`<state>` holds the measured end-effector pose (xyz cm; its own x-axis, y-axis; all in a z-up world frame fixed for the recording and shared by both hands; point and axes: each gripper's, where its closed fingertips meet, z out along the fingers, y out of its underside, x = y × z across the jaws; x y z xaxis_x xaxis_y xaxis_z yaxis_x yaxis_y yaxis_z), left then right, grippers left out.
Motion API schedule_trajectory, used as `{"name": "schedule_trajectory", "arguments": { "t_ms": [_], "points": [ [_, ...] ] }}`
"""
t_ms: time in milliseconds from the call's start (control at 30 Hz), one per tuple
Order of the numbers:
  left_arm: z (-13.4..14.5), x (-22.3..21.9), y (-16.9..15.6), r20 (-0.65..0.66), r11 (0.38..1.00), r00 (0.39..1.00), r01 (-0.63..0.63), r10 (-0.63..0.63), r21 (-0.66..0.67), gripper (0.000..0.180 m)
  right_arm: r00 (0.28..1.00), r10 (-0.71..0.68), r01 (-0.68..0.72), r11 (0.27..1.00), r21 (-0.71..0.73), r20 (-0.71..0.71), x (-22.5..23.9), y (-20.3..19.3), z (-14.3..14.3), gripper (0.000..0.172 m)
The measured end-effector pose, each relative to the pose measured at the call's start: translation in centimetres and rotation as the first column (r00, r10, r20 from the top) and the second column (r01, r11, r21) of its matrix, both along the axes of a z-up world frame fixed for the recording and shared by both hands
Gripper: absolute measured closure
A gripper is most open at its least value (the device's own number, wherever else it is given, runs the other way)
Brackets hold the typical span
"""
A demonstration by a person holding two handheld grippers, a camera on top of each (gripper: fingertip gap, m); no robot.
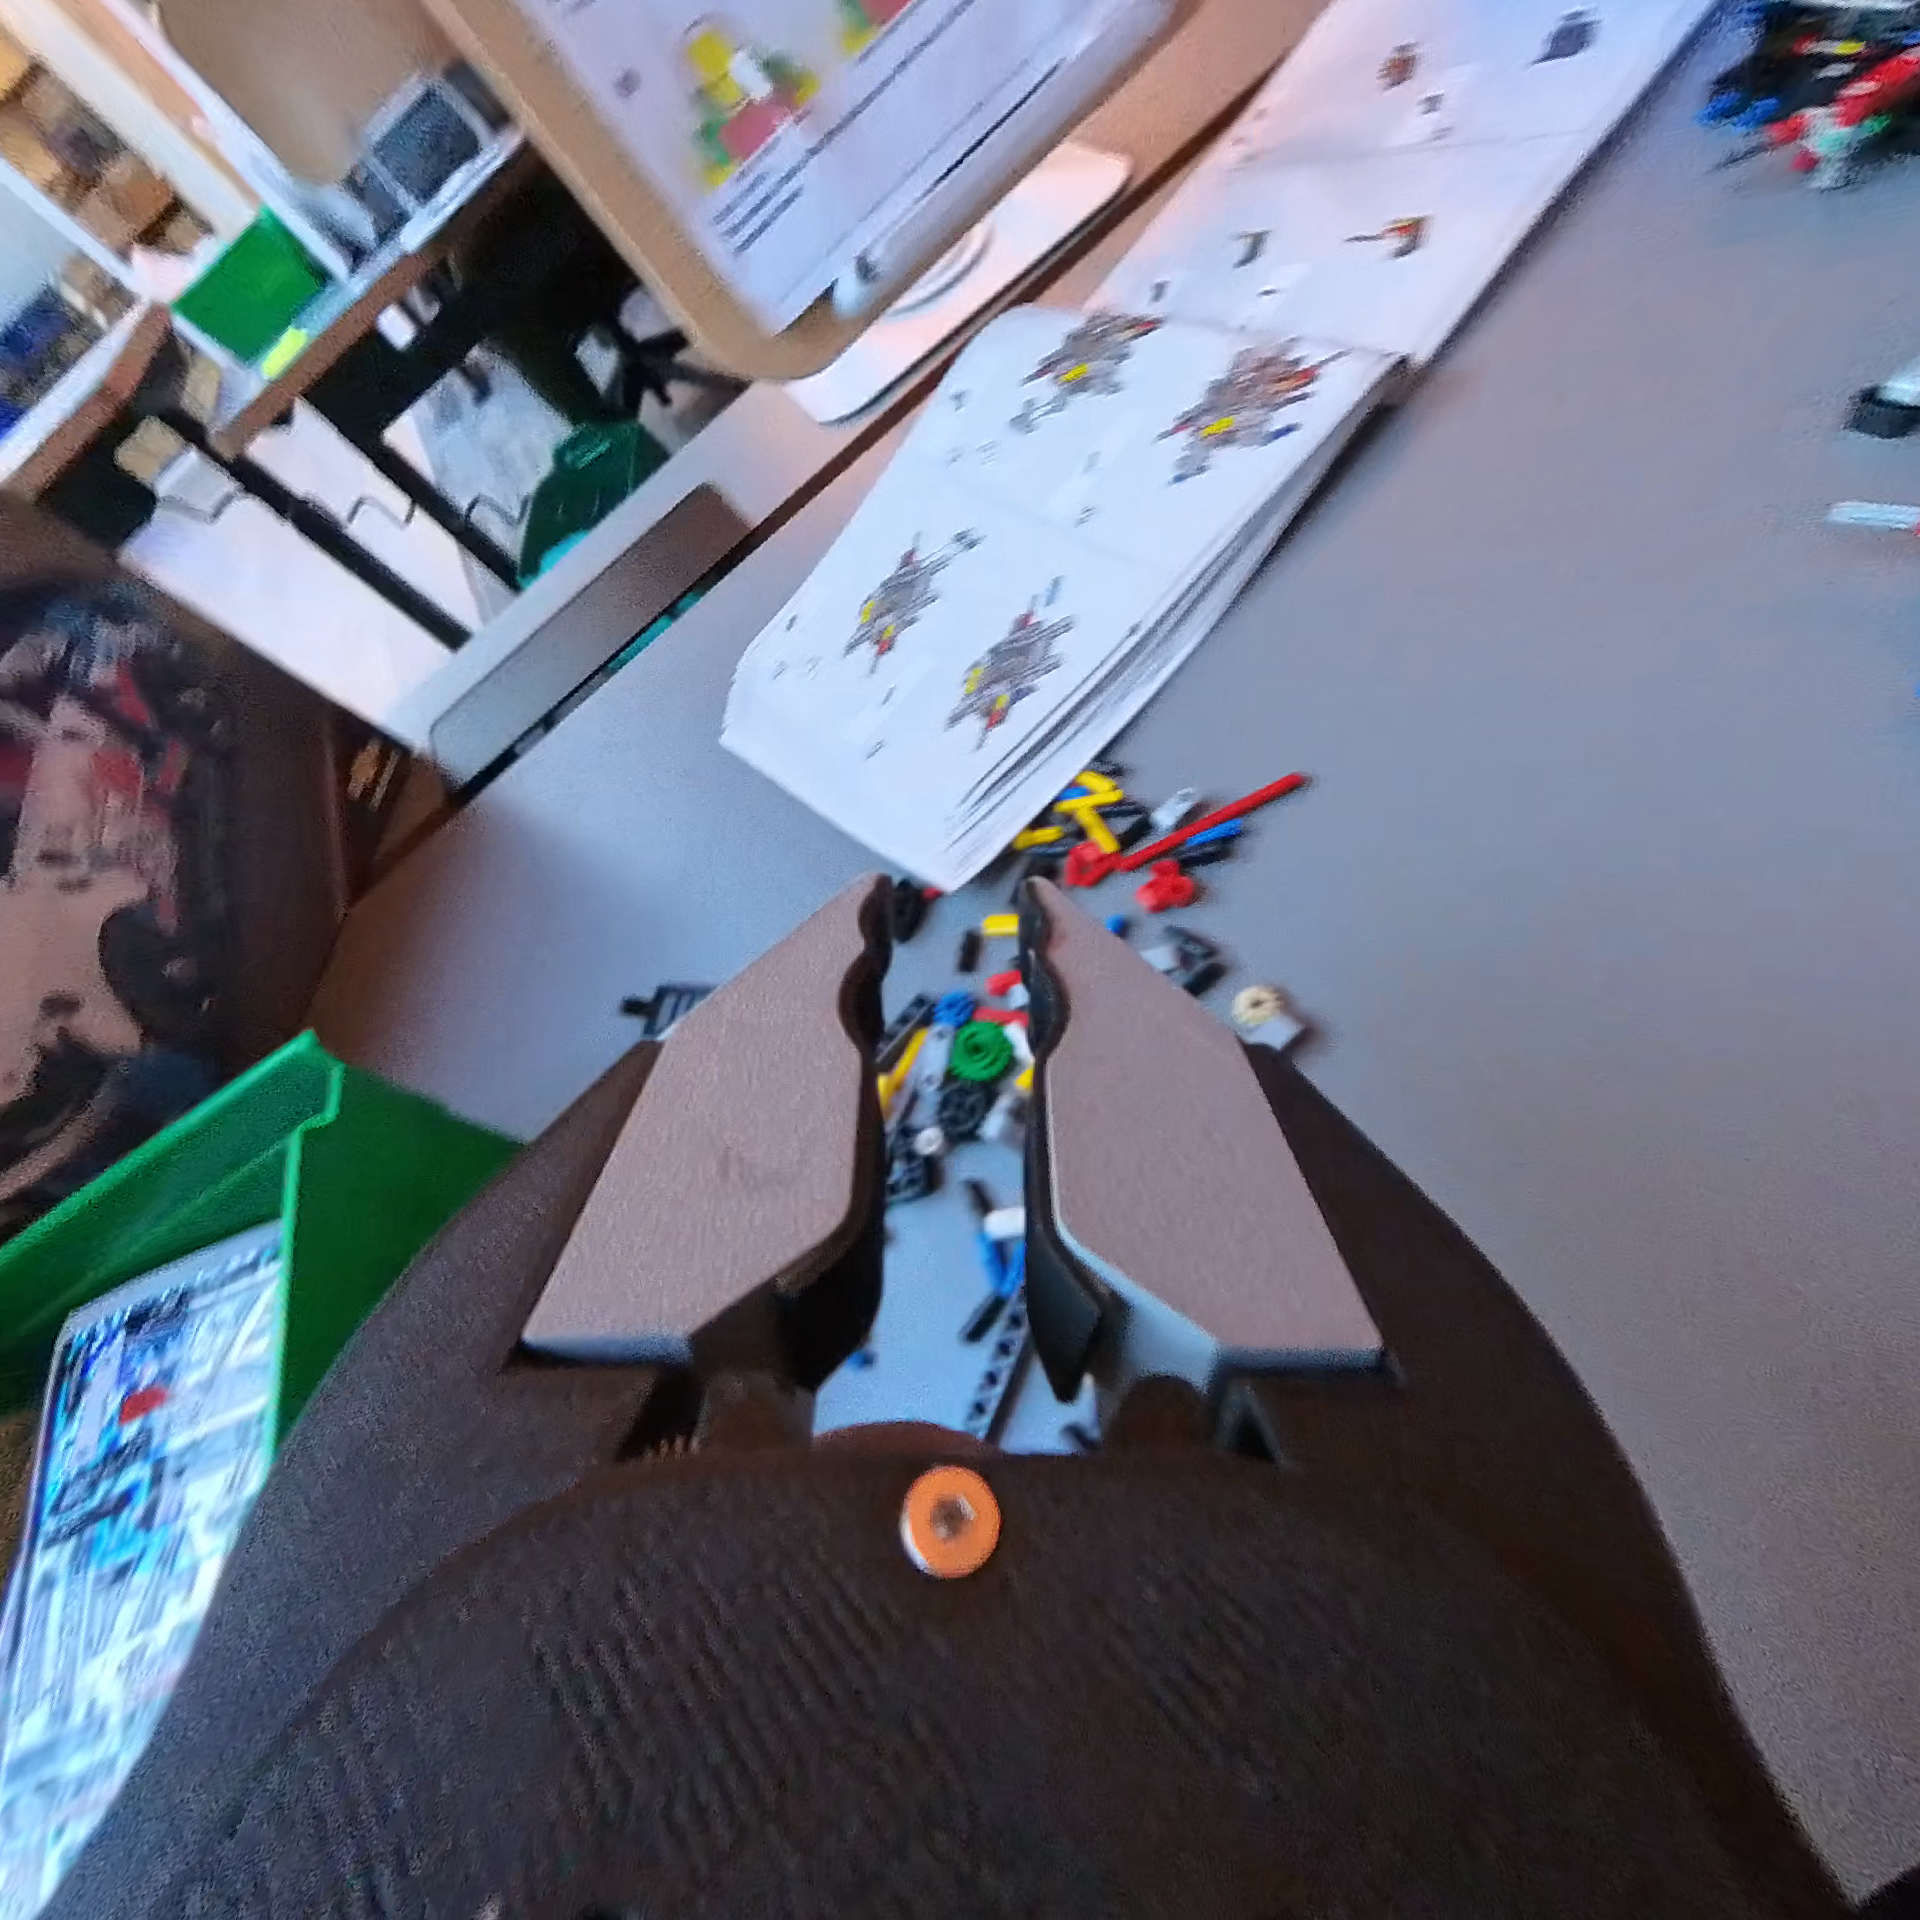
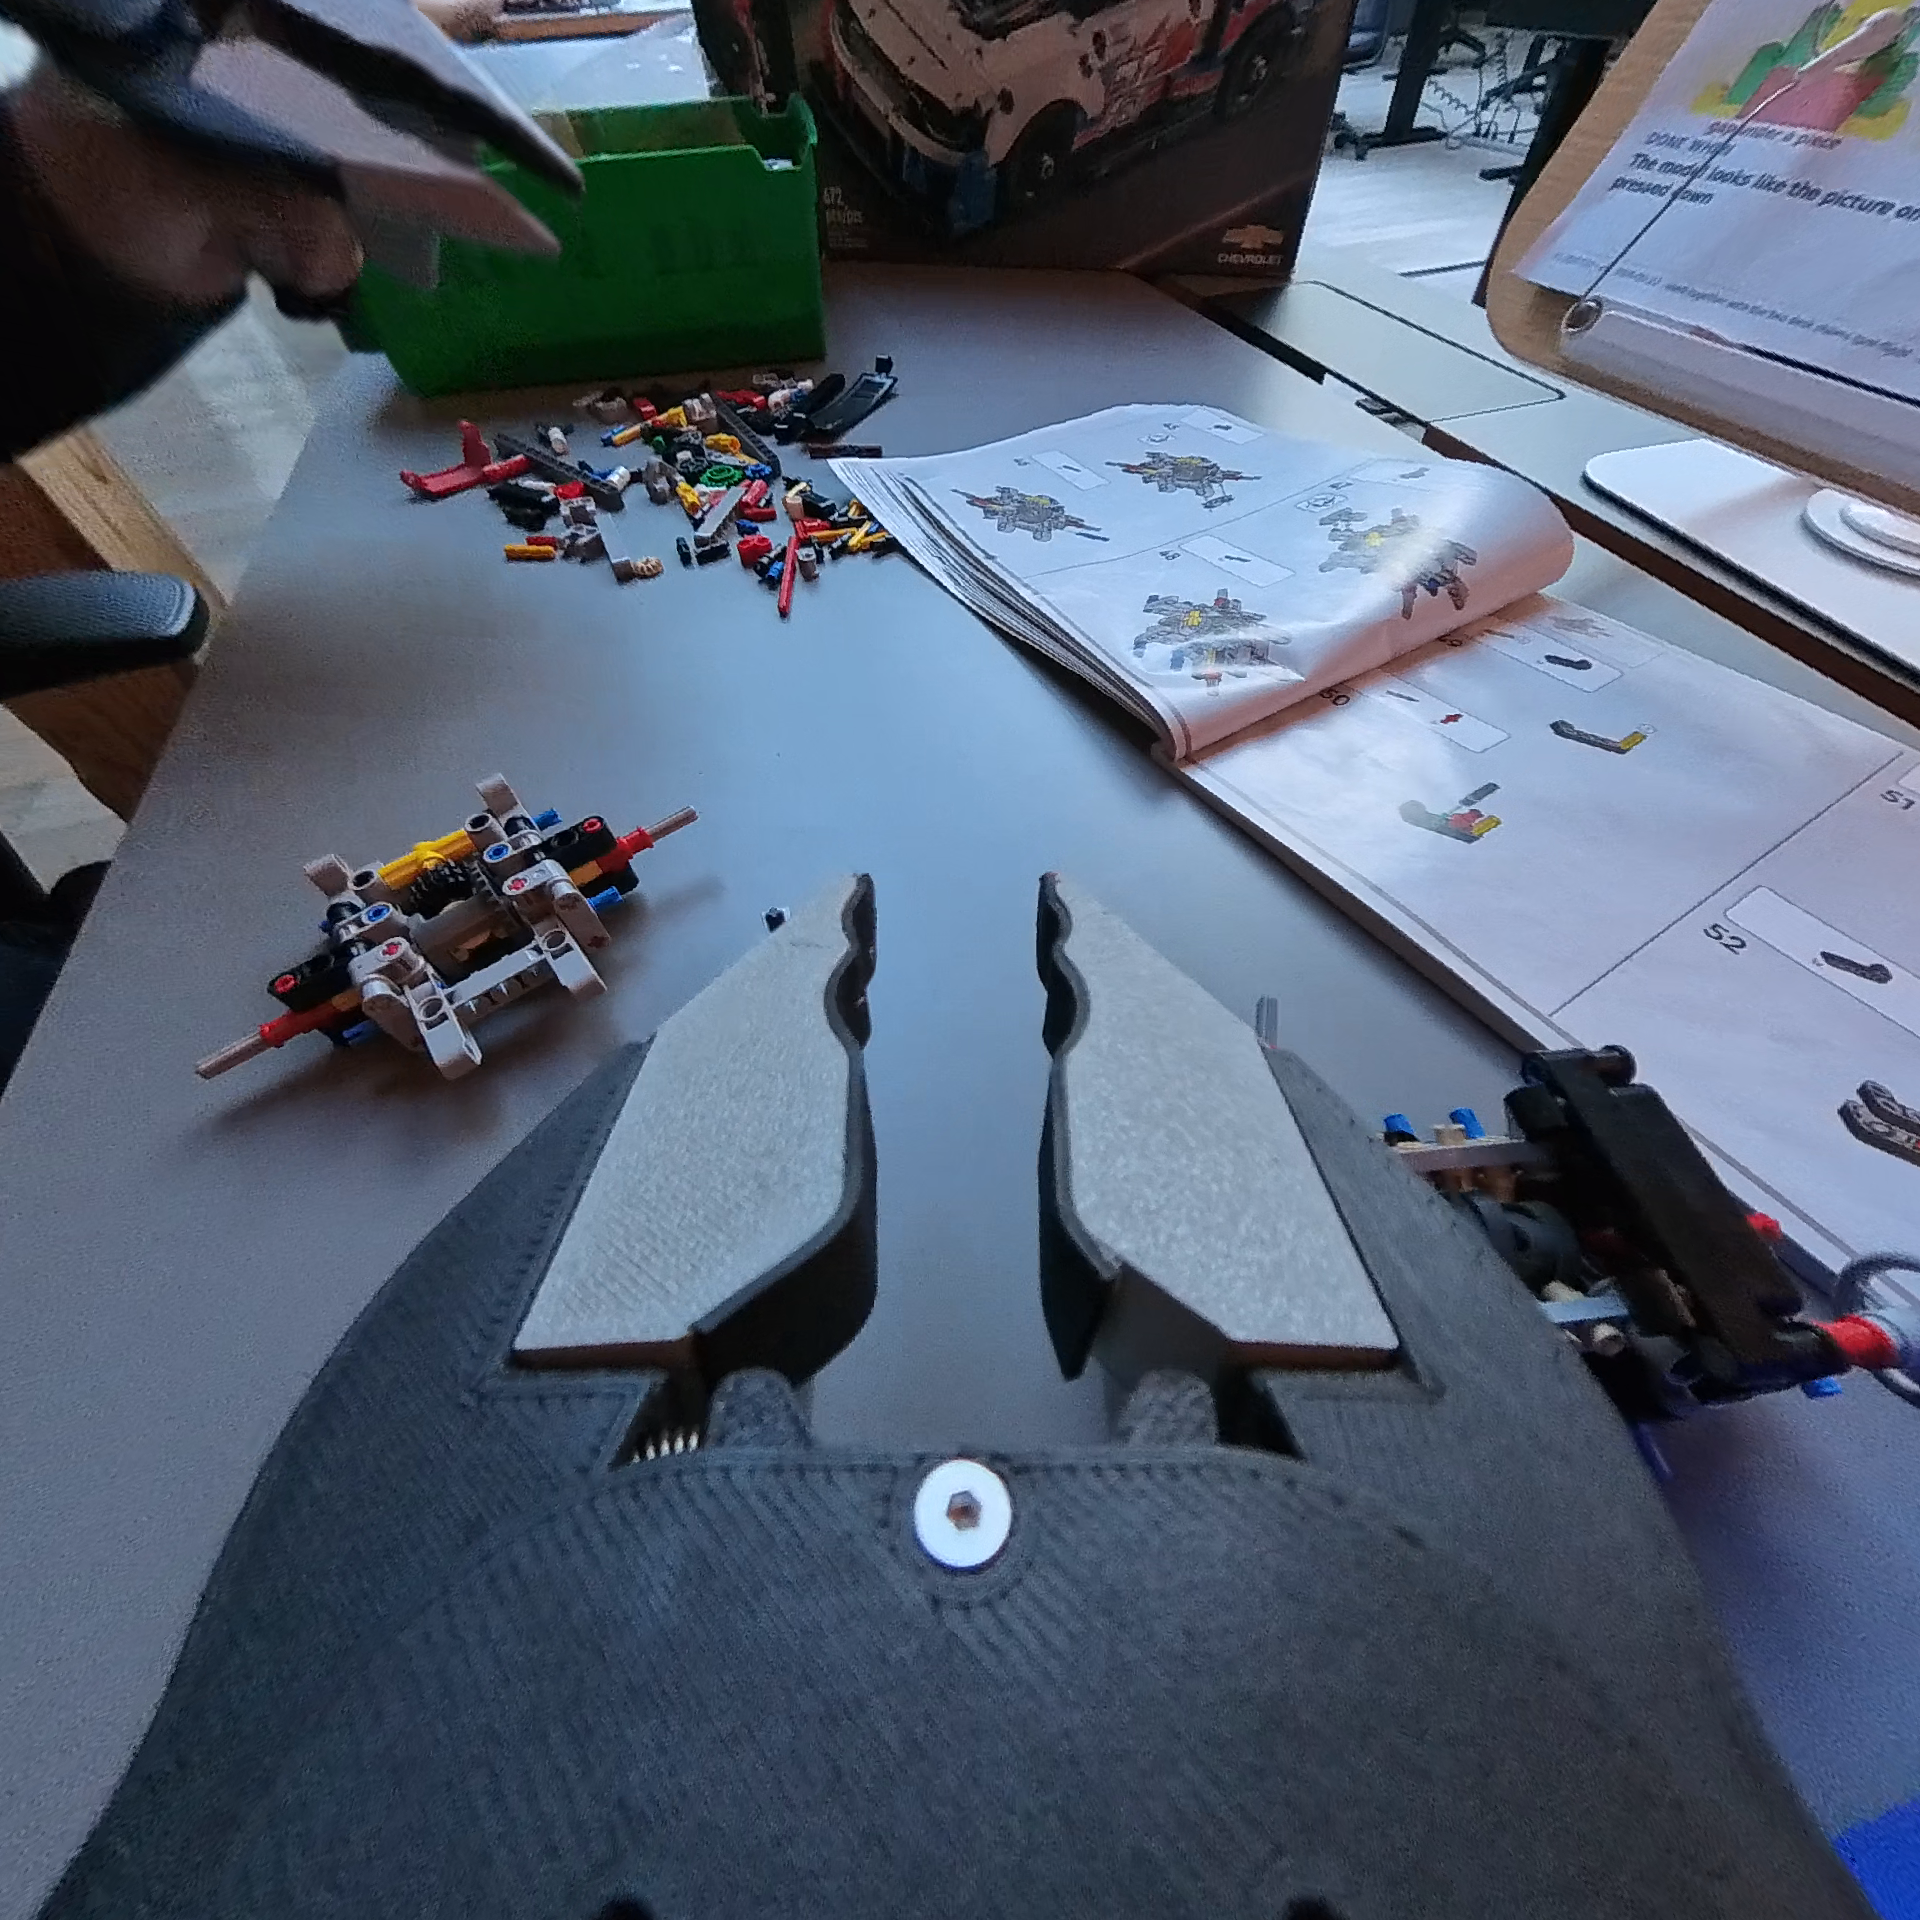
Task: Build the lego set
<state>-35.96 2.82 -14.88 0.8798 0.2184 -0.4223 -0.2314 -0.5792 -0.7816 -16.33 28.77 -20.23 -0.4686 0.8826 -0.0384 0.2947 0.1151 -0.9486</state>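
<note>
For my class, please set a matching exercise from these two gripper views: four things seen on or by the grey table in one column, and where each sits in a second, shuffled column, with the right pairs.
Things
1. green bin
2. half-built brick assembly
3. open instruction booklet
4. loose brick pile

Places
A. under the left gripper
B. left of the right gripper
C. far table edge, beside the car box
D. right of the loose pieces

Pairs: 1-C, 2-B, 3-D, 4-A

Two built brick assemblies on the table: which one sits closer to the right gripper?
The dark assembly tucked against the right gripper's right edge; the grey-and-yellow one lies apart, off to its left.
</note>
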Motion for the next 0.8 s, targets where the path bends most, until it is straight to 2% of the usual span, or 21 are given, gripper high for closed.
{"name": "schedule_trajectory", "arguments": {
  "t_ms": [133, 267, 400, 633, 800],
  "points": [
    [-0.7, -3.3, -2.1, 0.089, 0.999, 0.995, -0.034, 0.037, -0.031, 0.157, 1.0, -0.017, 0.017, 1.0, 0.006, 0.001, 0.0, 0.3, 0.0, 0.145],
    [-1.3, -5.4, -2.3, 0.103, 0.996, 0.992, -0.06, 0.066, -0.062, 0.155, 0.999, -0.051, 0.051, 0.999, 0.005, 0.0, -0.2, 1.0, 0.0, 0.149],
    [-2.4, -6.9, -3.0, 0.161, 0.982, 0.982, -0.073, 0.101, -0.172, 0.154, 0.998, -0.06, 0.06, 0.998, -0.015, -0.007, -0.1, 1.3, 0.2, 0.149],
    [-6.2, -9.5, -6.6, 0.2, 0.879, 0.947, -0.138, 0.253, -0.455, 0.155, 0.998, -0.062, 0.062, 0.998, -0.006, 0.0, -0.1, 1.2, 0.1, 0.15],
    [-8.0, -9.4, -7.6, 0.221, 0.852, 0.933, -0.14, 0.284, -0.505, 0.155, 0.998, -0.067, 0.066, 0.998, -0.007, -0.003, -0.1, 1.3, 0.1, 0.15]
  ]
}}
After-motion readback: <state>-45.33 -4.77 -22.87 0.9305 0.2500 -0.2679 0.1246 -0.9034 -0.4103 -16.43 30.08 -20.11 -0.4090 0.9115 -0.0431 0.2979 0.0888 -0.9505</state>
